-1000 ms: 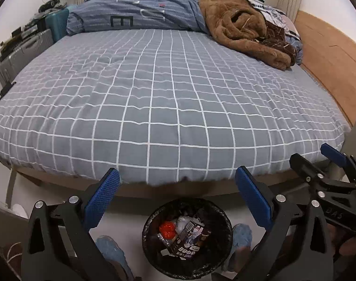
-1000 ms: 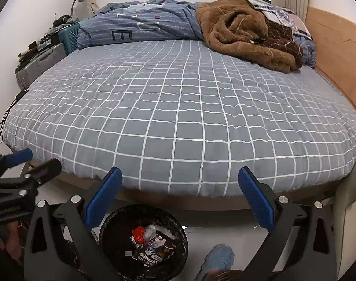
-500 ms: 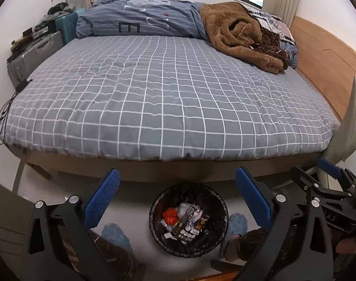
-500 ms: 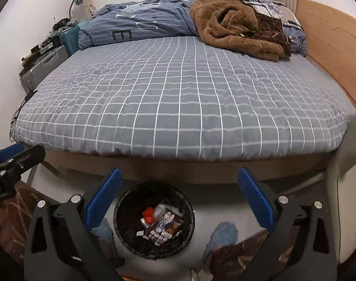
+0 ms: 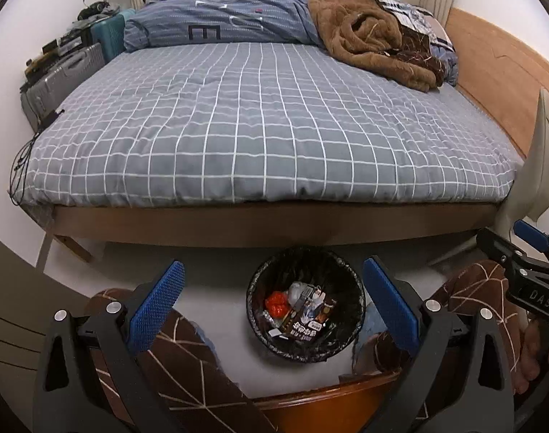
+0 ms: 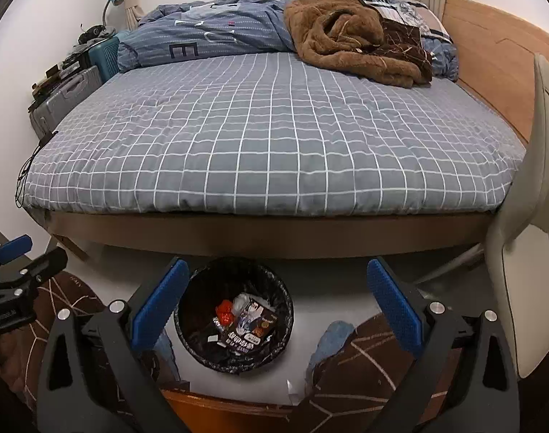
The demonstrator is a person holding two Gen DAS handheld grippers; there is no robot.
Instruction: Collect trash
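While both grippers' fingers (image 5: pixel 155 301) gape empty, bin (image 5: pixel 260 332) trash (image 5: pixel 306 312) labels stay illegible.

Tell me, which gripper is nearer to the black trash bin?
Roughly equal. The trash bin sits centred below the open left gripper; under the open right gripper it lies toward the left finger.

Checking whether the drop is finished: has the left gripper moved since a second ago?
Yes. The left gripper has pulled back and up from the bed; the bin now shows whole.
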